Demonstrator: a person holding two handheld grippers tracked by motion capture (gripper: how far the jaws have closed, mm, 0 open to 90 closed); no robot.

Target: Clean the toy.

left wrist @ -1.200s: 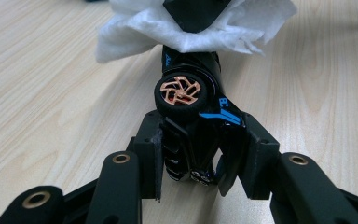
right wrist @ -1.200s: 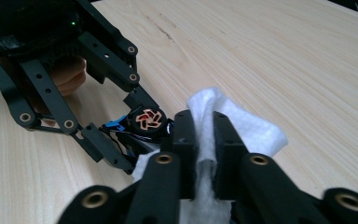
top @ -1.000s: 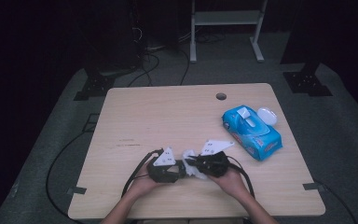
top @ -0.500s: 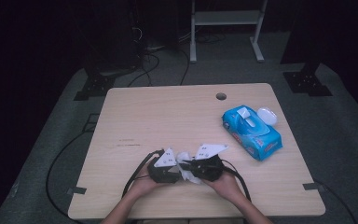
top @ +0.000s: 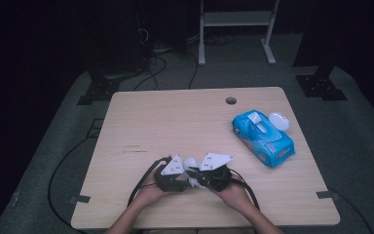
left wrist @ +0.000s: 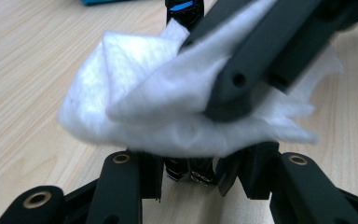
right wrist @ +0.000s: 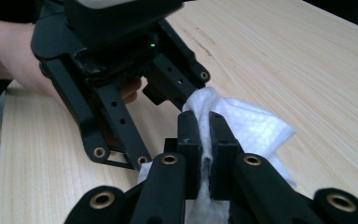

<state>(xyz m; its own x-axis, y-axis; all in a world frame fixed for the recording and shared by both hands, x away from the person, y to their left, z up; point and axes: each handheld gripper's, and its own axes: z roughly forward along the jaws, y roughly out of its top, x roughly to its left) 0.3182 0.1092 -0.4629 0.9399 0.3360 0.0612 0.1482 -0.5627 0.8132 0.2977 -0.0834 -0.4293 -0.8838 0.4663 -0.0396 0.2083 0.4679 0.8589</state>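
Note:
A crumpled white wipe (top: 193, 176) hangs between my two grippers near the table's front edge. My right gripper (right wrist: 204, 121) is shut on it, with the wipe (right wrist: 256, 126) squeezed between its pads and bulging out beyond them. My left gripper (left wrist: 189, 161) faces it, jaws nearly together, gripping the wipe (left wrist: 158, 107) from the other side. In the high view the left gripper (top: 181, 176) and the right gripper (top: 203, 178) meet tip to tip, each in a hand. The right gripper's black fingers (left wrist: 261, 60) cross the top right of the left gripper view.
A blue pack of wipes (top: 263, 137) lies at the table's right, its white lid (top: 278, 121) flipped open. A cable hole (top: 231, 100) sits near the far edge. The wooden table (top: 175, 122) is bare at its middle and left. Cables trail off the front edge.

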